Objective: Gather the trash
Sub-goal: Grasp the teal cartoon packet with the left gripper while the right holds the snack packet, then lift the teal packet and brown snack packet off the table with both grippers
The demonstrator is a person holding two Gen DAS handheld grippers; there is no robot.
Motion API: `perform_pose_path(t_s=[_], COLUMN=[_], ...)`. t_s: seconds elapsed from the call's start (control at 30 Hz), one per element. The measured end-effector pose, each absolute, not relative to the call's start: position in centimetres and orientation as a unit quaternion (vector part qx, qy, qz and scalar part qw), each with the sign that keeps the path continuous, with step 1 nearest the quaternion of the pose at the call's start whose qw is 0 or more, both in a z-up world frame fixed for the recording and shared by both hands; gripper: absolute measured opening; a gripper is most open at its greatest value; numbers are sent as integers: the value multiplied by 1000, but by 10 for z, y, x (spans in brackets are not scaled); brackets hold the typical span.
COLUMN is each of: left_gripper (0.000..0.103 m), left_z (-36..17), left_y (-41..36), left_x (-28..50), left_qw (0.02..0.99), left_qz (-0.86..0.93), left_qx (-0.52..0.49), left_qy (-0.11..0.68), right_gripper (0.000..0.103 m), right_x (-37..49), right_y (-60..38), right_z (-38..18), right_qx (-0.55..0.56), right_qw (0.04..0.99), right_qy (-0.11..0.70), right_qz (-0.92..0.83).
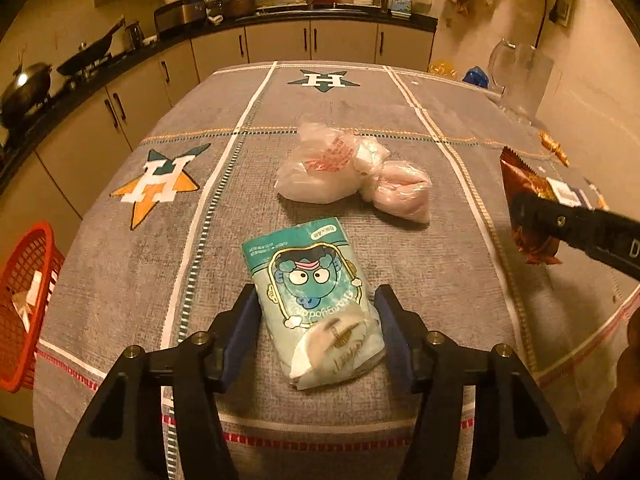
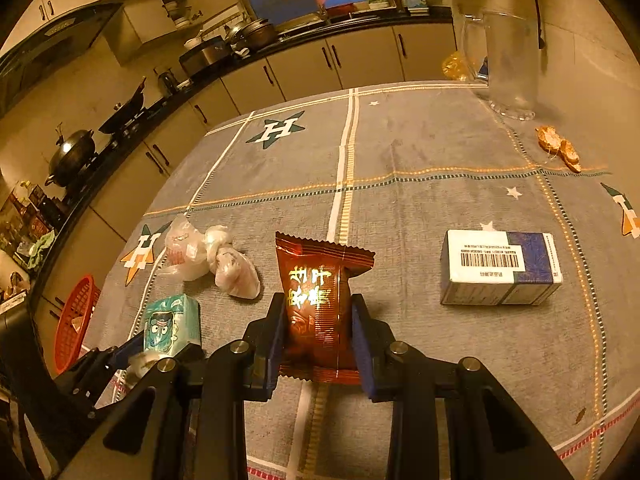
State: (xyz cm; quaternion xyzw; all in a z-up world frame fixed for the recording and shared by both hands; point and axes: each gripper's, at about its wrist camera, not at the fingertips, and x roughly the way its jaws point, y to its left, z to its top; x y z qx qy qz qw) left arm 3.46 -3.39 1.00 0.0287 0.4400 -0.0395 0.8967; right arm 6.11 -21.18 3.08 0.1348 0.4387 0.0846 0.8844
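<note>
A teal packet with a cartoon face (image 1: 316,280) lies on the grey tablecloth (image 1: 120,264). My left gripper (image 1: 316,290) straddles it, and both blue pads press on its sides. In the right wrist view the same packet (image 2: 172,320) looks squeezed between those pads. My right gripper (image 2: 317,298) is shut on a red-brown snack wrapper (image 2: 320,280), which it holds upright just above the cloth. That wrapper (image 1: 520,176) also shows at the right edge of the left wrist view. Knotted clear plastic bags (image 1: 352,172) lie beyond the teal packet.
A red mesh basket (image 1: 24,308) hangs off the table's left edge with scraps inside. A white and blue carton (image 2: 500,268) lies to the right of the wrapper. Further back are orange food bits (image 2: 558,148) and a clear glass jug (image 2: 508,60). Kitchen counters run behind.
</note>
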Motion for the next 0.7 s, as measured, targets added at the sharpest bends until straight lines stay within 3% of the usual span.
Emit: perform_pose_path(t_s=[0.07, 0.2, 0.7], left_gripper=[51, 29, 25], left_z=[10, 13, 24], left_y=[-34, -27, -20], left_x=[35, 32, 18], left_qw=[898, 902, 922], left_qz=[-43, -49, -2], left_qx=[27, 8, 2], left_qy=[438, 429, 388], right_gripper=[34, 34, 34], right_x=[61, 60, 56], right_y=[-209, -202, -181], right_z=[31, 30, 28], right_qx=[132, 126, 85], right_qw=[884, 884, 890], right_qy=[439, 441, 432], right_qz=[87, 96, 120])
